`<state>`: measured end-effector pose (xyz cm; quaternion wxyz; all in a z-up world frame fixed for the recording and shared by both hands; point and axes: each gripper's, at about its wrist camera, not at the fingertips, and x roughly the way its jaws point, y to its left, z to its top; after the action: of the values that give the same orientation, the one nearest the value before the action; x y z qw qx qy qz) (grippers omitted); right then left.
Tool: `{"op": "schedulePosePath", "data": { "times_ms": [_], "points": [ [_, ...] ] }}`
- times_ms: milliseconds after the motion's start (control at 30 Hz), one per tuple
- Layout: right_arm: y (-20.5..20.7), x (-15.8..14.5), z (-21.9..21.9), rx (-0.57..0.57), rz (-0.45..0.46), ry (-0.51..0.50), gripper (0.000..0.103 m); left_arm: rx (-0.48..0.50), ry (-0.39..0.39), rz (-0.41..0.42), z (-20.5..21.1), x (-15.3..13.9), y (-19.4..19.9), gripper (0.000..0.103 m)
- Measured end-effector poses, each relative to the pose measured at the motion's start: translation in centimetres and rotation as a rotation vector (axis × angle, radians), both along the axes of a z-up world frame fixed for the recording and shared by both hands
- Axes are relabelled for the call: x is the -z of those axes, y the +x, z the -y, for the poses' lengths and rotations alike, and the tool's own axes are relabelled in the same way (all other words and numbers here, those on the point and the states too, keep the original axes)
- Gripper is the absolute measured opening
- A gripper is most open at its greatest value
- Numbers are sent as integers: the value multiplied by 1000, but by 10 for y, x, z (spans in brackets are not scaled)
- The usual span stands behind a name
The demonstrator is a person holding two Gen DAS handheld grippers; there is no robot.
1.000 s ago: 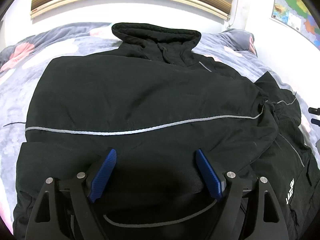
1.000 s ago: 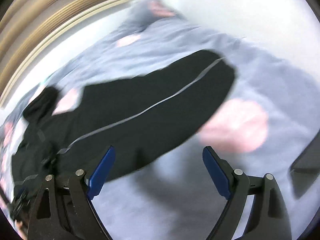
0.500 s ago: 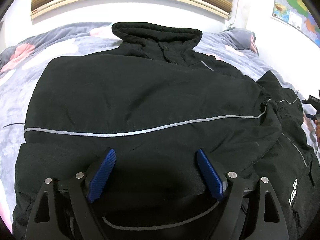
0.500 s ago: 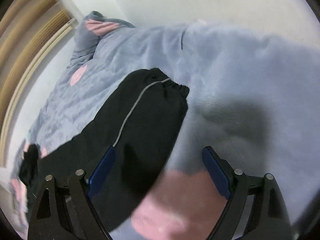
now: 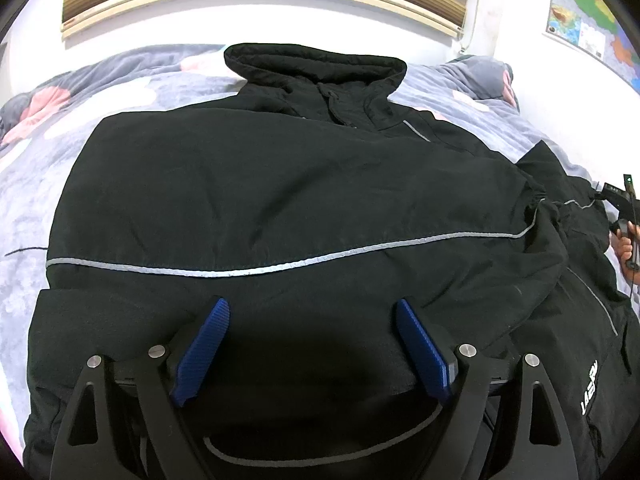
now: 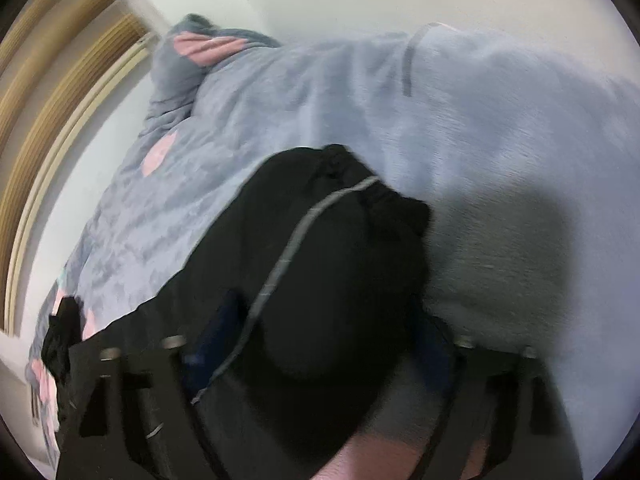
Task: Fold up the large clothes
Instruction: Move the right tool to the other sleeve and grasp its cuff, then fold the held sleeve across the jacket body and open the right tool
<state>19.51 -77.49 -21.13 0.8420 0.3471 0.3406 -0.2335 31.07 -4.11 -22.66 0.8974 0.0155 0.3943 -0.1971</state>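
Black fabric jacket (image 5: pixel 260 200) with grey reflective piping; grey-blue fleece blanket (image 5: pixel 132 92), pink blotches; blue ribbed gripper pads (image 5: pixel 202 354)

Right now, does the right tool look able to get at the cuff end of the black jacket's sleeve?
Probably yes: the right tool is closing with the black jacket sleeve between its blurred fingers, the gathered cuff just ahead on the grey-blue blanket; nothing covers it.

Handheld gripper hardware, both wrist views

Left gripper (image 5: pixel 310 344): black angular finger frames with triangular cut-outs, silver round screw heads (image 5: pixel 467 350) at the pivots, ribbed blue pads (image 5: pixel 202 354). Right gripper (image 6: pixel 320 344): same black frame, silver screws and blue pads, motion-blurred; its black body shows at the left view's edge beside a hand (image 5: pixel 628 246)
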Motion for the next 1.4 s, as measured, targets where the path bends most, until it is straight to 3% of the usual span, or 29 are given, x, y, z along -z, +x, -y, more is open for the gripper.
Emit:
{"op": "schedulePosePath", "data": {
  "times_ms": [33, 100, 133, 167, 333, 500, 667, 867, 1033, 1133, 1200, 1400],
  "points": [
    [0, -3, -3, -15, 14, -6, 50, 0, 0, 0, 0, 0, 0, 87],
    [-2, -12, -9, -27, 39, -40, 41, 0, -3, -1, 0, 0, 1, 87],
    [-5, -18, -12, -27, 51, -58, 27, 0, -4, -1, -1, 0, 1, 87],
    [-9, -26, -15, -28, 63, -69, 25, 0, -5, -1, -1, 0, 1, 87],
    [-24, -73, -46, -34, 85, -188, 18, 0, -11, -3, -1, 1, 2, 87],
    [-24, -139, -116, -168, 138, -302, 18, 0, -15, -4, -1, 1, 2, 87],
    [-5, -177, -219, -382, 129, -382, 18, 0, -17, -5, -1, 1, 2, 87],
    [18, -197, -348, -604, 75, -467, 18, 1, -5, -9, -1, -1, 2, 87],
    [34, -198, -437, -737, 37, -463, 18, -7, 20, -36, 1, -13, -4, 87],
    [46, -180, -488, -808, -5, -472, 18, 3, -100, -52, -16, -38, -27, 87],
    [57, -159, -514, -845, -40, -450, 18, -14, -140, -46, -31, -63, -54, 87],
    [83, -75, -562, -861, -204, -423, 22, -70, -37, 35, -70, -115, -141, 87]
  ]
}}
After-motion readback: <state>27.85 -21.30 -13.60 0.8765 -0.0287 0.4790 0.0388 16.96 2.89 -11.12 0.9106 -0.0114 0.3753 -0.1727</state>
